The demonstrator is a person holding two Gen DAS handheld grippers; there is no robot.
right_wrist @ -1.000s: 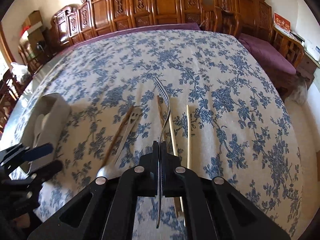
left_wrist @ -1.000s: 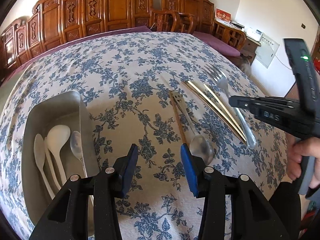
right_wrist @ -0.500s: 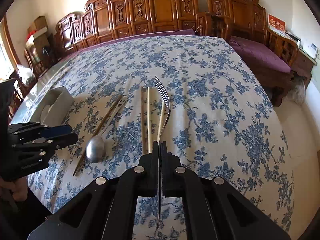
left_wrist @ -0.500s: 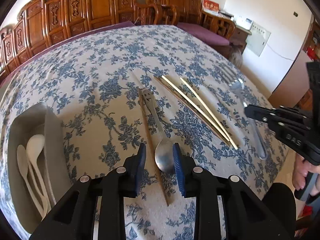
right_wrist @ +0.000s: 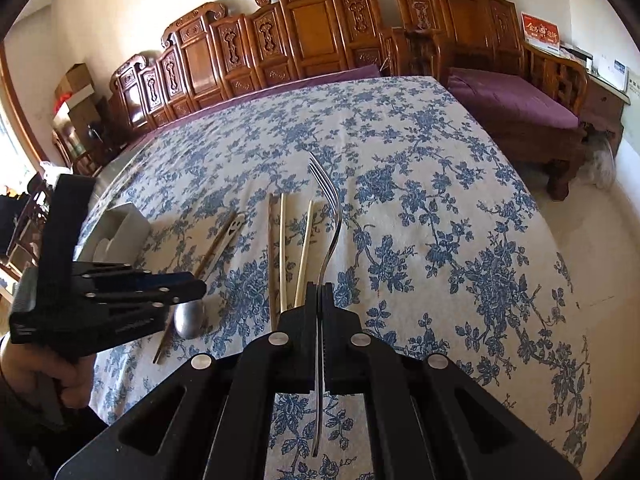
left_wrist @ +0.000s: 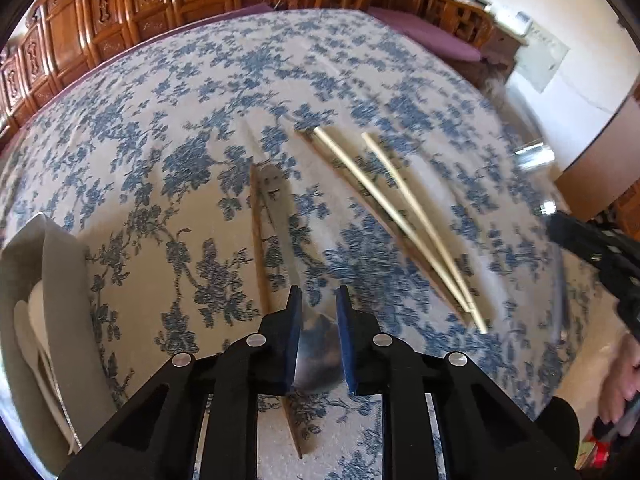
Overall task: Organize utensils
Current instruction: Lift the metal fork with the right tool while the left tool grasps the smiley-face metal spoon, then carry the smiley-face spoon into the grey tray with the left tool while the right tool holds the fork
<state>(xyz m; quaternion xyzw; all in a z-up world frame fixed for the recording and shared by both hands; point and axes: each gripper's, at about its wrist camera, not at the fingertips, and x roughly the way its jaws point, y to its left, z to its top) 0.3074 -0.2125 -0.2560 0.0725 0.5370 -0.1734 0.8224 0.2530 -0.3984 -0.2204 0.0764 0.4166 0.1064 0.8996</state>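
Your left claw (left_wrist: 317, 300) straddles the metal spoon (left_wrist: 318, 344): bowl between the parted blue pads, contact unclear, handle lying on the table (left_wrist: 168, 132) ahead. Your right claw (right_wrist: 319, 292) is clamped on the fork (right_wrist: 329, 236), tines forward, beside the chopsticks (right_wrist: 283, 248).

Far half of the blue-floral tablecloth (right_wrist: 400, 128) is bare, and so is its right side beyond the pale wooden chopsticks (left_wrist: 404, 224). Passage on the left is limited by the grey rectangular utensil tray (left_wrist: 60, 304). A thin brown stick (left_wrist: 258, 248) lies just beside the steel spoon (left_wrist: 288, 240).
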